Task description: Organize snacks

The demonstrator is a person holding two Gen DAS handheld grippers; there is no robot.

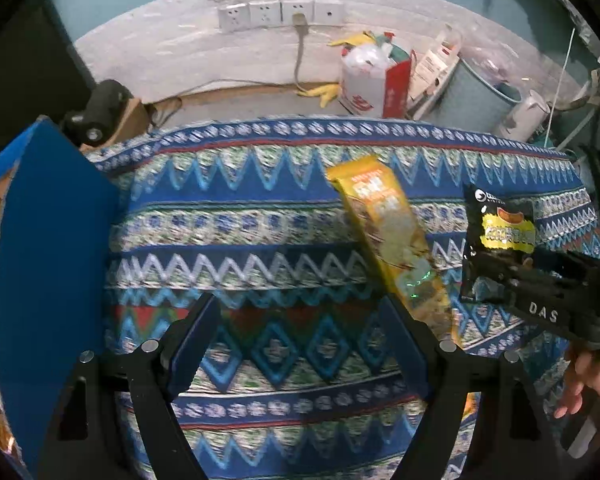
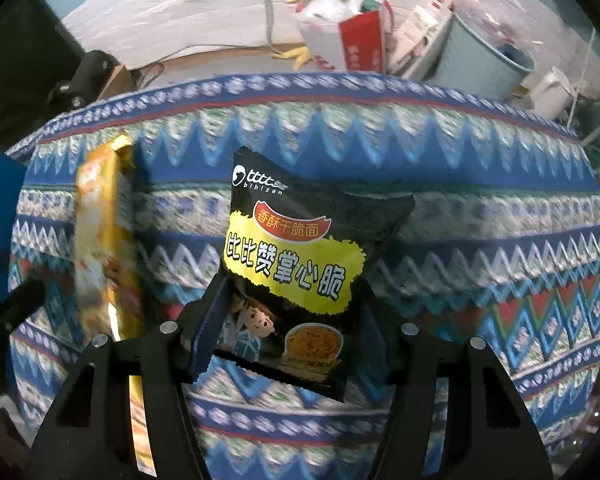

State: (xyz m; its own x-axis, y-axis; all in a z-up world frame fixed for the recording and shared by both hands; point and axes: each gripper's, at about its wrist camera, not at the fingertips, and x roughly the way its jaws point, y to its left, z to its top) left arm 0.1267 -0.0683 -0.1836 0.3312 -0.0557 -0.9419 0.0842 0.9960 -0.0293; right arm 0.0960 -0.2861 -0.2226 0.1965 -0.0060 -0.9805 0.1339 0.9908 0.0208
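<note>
My right gripper [image 2: 288,308] is shut on a black snack bag with a yellow label [image 2: 296,264] and holds it above the patterned cloth; the bag also shows at the right of the left wrist view [image 1: 500,236], in the right gripper [image 1: 540,292]. A long yellow snack packet [image 1: 392,236] lies on the cloth just right of my left gripper [image 1: 304,328], which is open and empty over the cloth. The yellow packet also shows at the left of the right wrist view [image 2: 104,248]. A blue box [image 1: 48,248] stands at the left.
A patterned blue cloth [image 1: 260,240] covers the table. Behind the table's far edge are a wall socket strip [image 1: 280,14], a white bag with a red box [image 1: 372,80], a grey bin [image 1: 476,100] and a white kettle [image 1: 524,114]. A black object [image 1: 100,112] sits at back left.
</note>
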